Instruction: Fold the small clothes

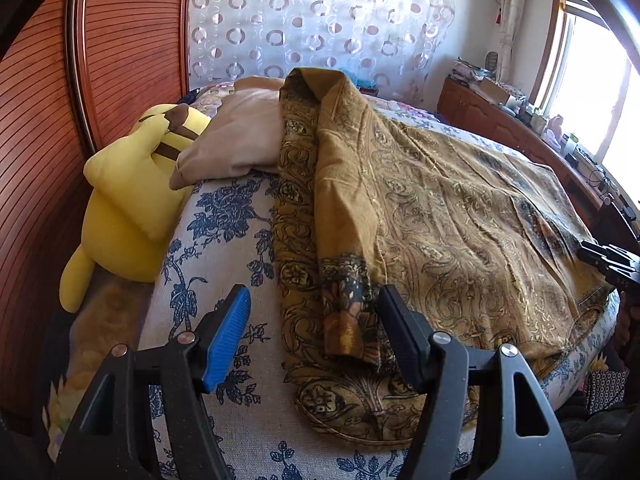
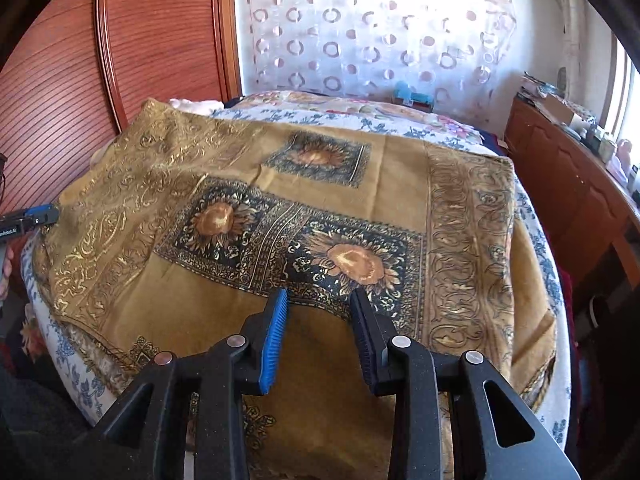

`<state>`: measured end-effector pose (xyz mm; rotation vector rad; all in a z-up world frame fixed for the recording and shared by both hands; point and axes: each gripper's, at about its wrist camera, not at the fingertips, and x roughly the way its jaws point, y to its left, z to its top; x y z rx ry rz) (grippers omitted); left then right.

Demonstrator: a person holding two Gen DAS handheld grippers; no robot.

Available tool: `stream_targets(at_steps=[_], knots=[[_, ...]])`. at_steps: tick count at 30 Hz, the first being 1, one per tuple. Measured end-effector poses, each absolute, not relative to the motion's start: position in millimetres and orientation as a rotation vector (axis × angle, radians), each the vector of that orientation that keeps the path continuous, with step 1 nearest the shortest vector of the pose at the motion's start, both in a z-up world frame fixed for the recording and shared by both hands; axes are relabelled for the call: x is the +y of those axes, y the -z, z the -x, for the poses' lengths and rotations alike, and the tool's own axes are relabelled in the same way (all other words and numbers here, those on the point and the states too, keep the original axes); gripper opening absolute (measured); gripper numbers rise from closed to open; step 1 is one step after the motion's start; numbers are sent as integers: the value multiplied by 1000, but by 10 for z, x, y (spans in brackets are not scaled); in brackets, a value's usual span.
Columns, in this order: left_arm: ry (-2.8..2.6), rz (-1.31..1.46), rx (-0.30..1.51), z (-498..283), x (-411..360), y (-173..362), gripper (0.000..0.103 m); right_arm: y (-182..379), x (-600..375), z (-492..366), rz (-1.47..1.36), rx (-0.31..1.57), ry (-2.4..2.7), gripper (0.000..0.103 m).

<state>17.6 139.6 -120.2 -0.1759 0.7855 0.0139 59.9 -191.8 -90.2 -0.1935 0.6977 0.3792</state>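
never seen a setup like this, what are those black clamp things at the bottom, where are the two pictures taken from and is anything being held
They are hand-held tongs, one per hand, each carrying a wide-angle camera that looks along its fingers. One picture comes from the left tongs, the other from the right tongs. Both look over a bed with a blue-flowered cover. On it lies a mustard patterned garment, one sleeve folded across it. A yellow plush toy and a beige pillow lie nearby. Both tongs are open, holding nothing.
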Motion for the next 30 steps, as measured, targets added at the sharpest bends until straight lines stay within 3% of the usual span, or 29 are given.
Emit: stream_targets(at_steps=[6,10,13,14,16,22,30], knots=[[-21,175,791,-175,1404,1218,67,1002,-1892,-638,211,708,-351,46],[-6,186,797,-199,1409,1256,67,1026,-1925,-666,203,702,-320,60],[9,186,783,-214,1411,1261,66,1036,-1950,-687,194,707,-325,62],[24,197,778,-215,1417,1262,62,1037,-1950,-690,198,708,-323,63],[60,221,772,-226,1433,1261,43,1038,-1956,-697,198,710,-316,66],[117,265,750,-211,1433,1241,10,1046,-1992,-712,191,709,-315,69],[150,256,676,-198,1293,1006,6,1053,-2032,-714,189,707,-311,71]])
